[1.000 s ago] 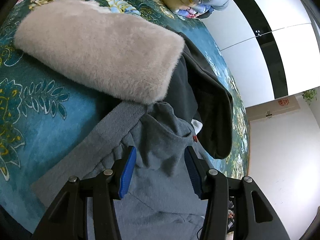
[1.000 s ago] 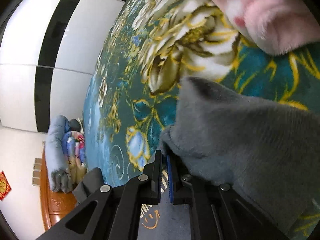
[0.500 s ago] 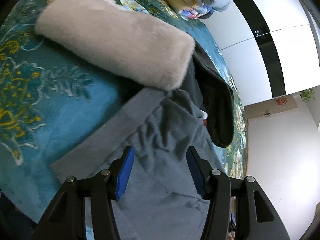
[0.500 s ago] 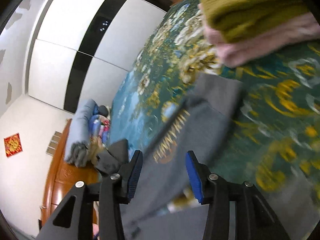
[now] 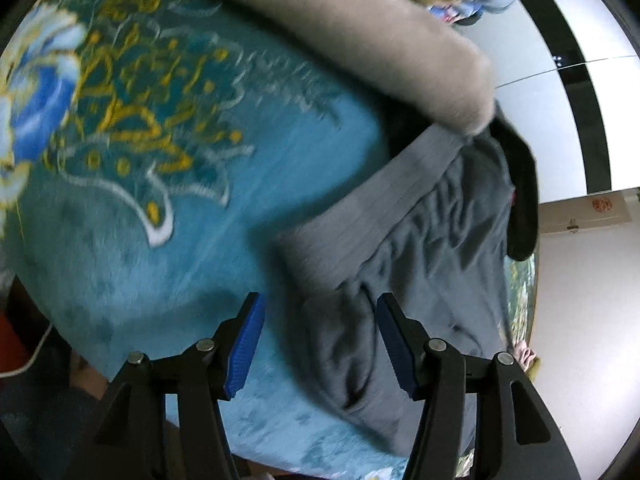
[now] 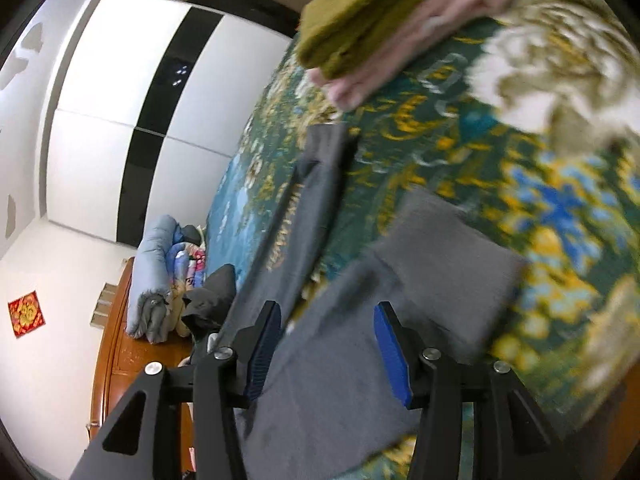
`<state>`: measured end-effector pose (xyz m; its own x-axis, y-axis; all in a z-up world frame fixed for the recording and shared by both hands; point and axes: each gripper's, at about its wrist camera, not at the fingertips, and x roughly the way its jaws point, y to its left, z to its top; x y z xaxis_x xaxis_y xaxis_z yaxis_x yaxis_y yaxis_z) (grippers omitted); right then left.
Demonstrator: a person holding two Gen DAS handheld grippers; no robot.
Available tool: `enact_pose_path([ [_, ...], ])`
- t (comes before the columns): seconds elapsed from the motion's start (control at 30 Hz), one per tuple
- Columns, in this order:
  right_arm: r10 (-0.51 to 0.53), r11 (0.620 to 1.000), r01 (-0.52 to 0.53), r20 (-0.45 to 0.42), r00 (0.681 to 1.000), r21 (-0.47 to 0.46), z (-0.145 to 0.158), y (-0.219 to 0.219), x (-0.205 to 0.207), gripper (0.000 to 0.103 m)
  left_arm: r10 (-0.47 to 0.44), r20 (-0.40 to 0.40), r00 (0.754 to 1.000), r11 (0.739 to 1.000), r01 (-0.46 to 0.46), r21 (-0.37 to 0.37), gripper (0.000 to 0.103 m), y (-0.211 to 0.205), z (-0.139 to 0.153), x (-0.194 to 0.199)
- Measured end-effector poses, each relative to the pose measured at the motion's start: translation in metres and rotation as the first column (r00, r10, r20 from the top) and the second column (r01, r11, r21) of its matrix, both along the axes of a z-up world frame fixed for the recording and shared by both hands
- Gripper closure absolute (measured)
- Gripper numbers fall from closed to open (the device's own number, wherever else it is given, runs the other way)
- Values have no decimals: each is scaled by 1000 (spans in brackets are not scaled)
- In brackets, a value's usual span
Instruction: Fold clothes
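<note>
A grey sweatshirt (image 5: 432, 248) lies spread on the teal flowered bedspread (image 5: 168, 184); its ribbed hem band (image 5: 384, 196) runs toward a folded beige fluffy garment (image 5: 360, 28). My left gripper (image 5: 320, 344) is open and empty, hovering above the sweatshirt's lower edge. In the right wrist view the same sweatshirt (image 6: 348, 360) shows yellow lettering (image 6: 286, 232) and a sleeve cuff (image 6: 448, 264) lying on the bedspread (image 6: 552, 208). My right gripper (image 6: 326, 354) is open and empty above the cloth.
A dark garment (image 5: 520, 196) lies beside the sweatshirt. Folded olive (image 6: 360, 12) and pink (image 6: 420, 40) clothes are stacked at the far side. Rolled bedding (image 6: 160, 280) sits by a wooden headboard (image 6: 116, 344). A wardrobe (image 6: 132, 108) stands behind.
My right gripper let go of the grey cloth, opened and pulled back. My left gripper stayed open and drew back toward the bed's edge.
</note>
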<state>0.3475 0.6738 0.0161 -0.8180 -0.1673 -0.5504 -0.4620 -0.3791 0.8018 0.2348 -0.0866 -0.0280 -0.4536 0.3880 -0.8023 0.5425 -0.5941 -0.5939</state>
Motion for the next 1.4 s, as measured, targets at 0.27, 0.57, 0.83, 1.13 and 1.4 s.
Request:
enact_pose_path([
  [0.27, -69, 996, 73, 72, 995, -54, -35, 1, 38, 51, -15, 3, 1000, 997, 15, 74, 45, 10, -18, -4],
  [0.57, -66, 996, 69, 63, 996, -52, -55, -1, 31, 50, 7, -44, 999, 994, -2, 112, 48, 8, -23, 3],
  [0.83, -86, 995, 86, -2, 996, -58, -64, -9, 24, 79, 27, -63, 998, 991, -19, 134, 75, 11, -31, 7],
  [1.13, -139, 990, 134, -135, 981, -46, -13, -4, 33, 98, 131, -119, 984, 973, -104, 208, 94, 1, 5, 20],
  [1.4, -173, 982, 185, -224, 959, 30, 56, -6, 42, 98, 144, -207, 968, 941, -69, 332, 94, 6, 50, 13],
])
